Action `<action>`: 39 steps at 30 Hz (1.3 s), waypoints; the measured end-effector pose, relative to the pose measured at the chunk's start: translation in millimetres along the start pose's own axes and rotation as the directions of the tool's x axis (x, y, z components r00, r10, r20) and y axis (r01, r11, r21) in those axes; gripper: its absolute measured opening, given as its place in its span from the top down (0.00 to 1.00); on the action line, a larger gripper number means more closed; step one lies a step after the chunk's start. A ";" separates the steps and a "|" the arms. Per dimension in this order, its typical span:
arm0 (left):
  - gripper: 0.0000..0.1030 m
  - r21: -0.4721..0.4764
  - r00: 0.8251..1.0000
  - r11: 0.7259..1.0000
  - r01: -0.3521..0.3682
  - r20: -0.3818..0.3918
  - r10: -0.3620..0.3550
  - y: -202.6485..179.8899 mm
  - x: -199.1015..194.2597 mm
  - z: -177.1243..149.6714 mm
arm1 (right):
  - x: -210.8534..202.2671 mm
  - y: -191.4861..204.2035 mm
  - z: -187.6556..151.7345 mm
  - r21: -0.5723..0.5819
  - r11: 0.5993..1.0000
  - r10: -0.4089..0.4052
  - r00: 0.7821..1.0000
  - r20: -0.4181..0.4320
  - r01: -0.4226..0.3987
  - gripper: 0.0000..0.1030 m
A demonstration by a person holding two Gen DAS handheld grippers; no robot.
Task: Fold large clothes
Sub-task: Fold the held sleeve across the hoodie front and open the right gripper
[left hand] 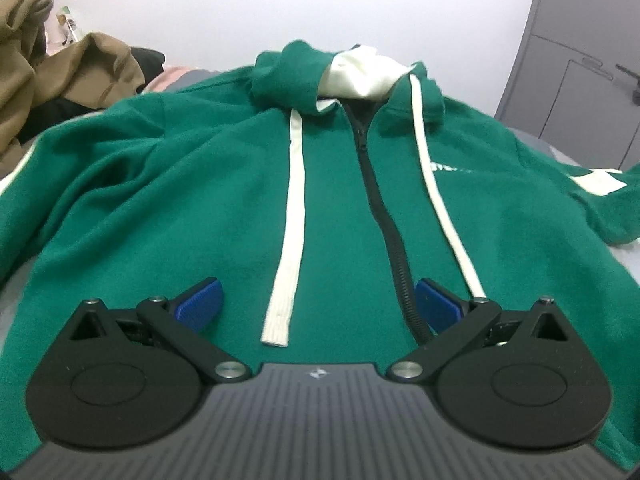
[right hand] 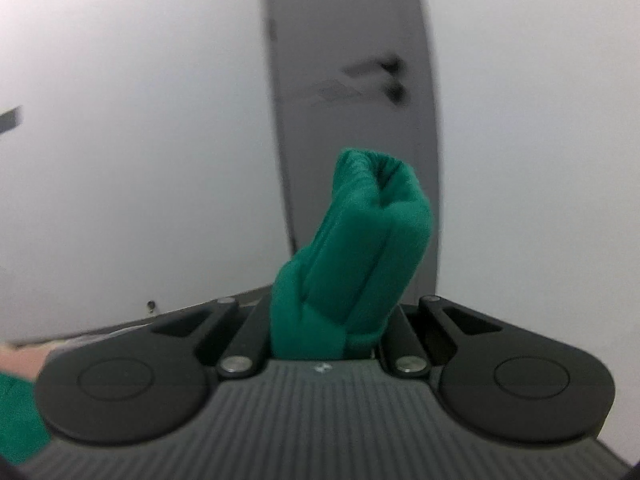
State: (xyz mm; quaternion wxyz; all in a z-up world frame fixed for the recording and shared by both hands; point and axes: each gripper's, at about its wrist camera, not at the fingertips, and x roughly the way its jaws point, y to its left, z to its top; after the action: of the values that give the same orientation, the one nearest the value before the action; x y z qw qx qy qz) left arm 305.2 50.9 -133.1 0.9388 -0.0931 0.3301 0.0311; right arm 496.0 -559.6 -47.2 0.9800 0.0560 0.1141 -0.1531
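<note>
A green zip hoodie (left hand: 224, 184) lies front up on the bed, hood away from me, with a black zipper (left hand: 380, 184) and two white drawstrings (left hand: 294, 208). My left gripper (left hand: 318, 304) hovers over its lower front, open, blue pads (left hand: 198, 304) spread with one drawstring end and the zipper between them, gripping nothing. In the right wrist view my right gripper (right hand: 326, 332) is shut on a bunched green sleeve cuff (right hand: 360, 240), which sticks up in front of the camera. Its pads are hidden by the fabric. The view is blurred.
A heap of brown clothing (left hand: 52, 80) and dark garments lies at the far left of the bed. A grey door (left hand: 580, 72) with a handle stands at the right; the same door (right hand: 352, 80) shows behind the held cuff. White wall is behind.
</note>
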 end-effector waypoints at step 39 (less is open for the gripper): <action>0.00 -0.188 0.961 0.959 0.210 0.222 -0.167 107.7 -152.2 -14.4 | -402.5 354.9 -219.2 -0.550 0.390 0.513 0.670 -0.537 -0.739 0.32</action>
State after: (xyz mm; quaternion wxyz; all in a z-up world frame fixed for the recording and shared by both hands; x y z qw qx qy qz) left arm 164.7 154.2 -65.5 0.9513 -0.2190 0.2166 -0.0152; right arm 188.5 -76.3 -135.9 0.8698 -0.2810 0.2721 0.3009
